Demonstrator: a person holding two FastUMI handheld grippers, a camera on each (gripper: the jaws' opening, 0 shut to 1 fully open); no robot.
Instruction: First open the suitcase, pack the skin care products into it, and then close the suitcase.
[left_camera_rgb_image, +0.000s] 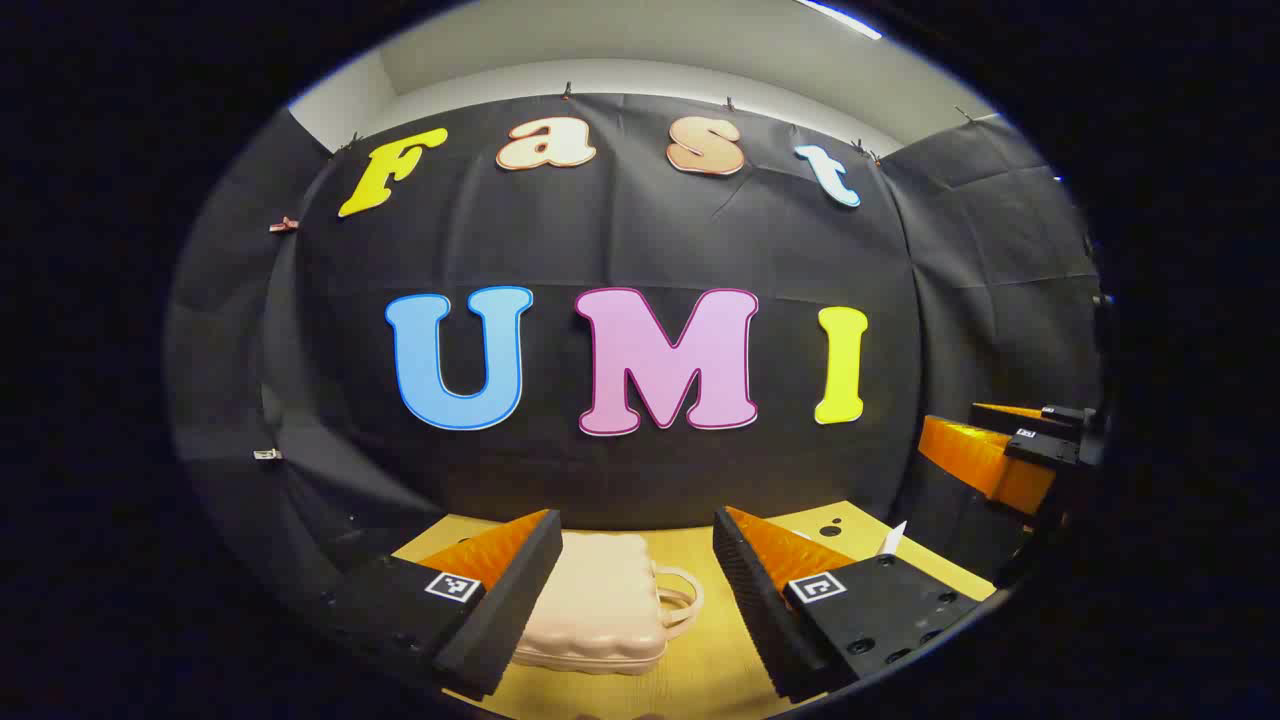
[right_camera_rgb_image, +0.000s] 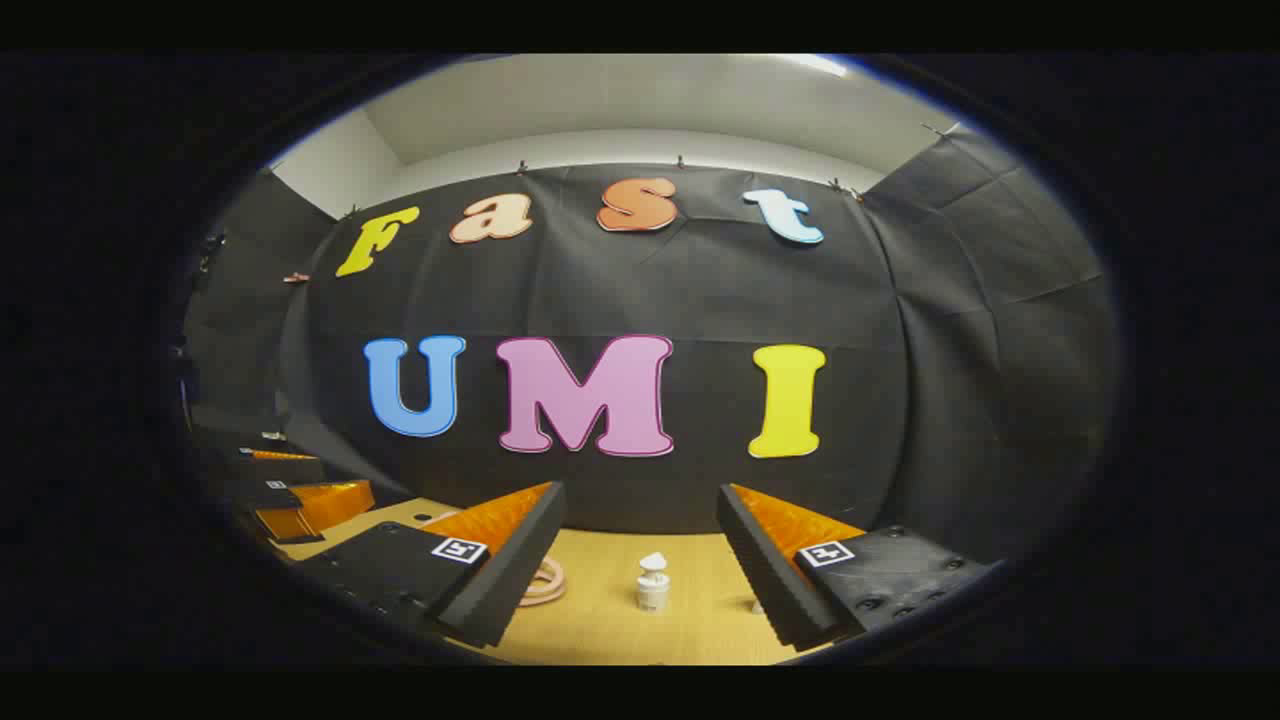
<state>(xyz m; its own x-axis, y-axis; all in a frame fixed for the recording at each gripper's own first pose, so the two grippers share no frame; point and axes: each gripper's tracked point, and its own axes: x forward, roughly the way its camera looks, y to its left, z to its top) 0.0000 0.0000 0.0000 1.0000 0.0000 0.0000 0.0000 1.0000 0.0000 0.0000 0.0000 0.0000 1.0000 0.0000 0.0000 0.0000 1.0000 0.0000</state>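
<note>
A small pale pink suitcase (left_camera_rgb_image: 598, 610) lies shut on the wooden table (left_camera_rgb_image: 700, 660), its handle (left_camera_rgb_image: 680, 597) pointing right. My left gripper (left_camera_rgb_image: 636, 600) hovers open just in front of it, nothing between the fingers. In the right gripper view a small white skin care bottle (right_camera_rgb_image: 652, 583) stands upright on the table, ahead of my open right gripper (right_camera_rgb_image: 640, 575). The suitcase handle (right_camera_rgb_image: 545, 582) peeks out beside the right gripper's left finger (right_camera_rgb_image: 500, 575). Each gripper also shows far off at the edge of the other's view: the right gripper (left_camera_rgb_image: 1010, 450) and the left gripper (right_camera_rgb_image: 300, 495).
The black cloth wall stands close behind the table's far edge. A white object's tip (left_camera_rgb_image: 892, 540) shows behind the left gripper's right finger. Small holes (left_camera_rgb_image: 830, 530) mark the tabletop at its far right.
</note>
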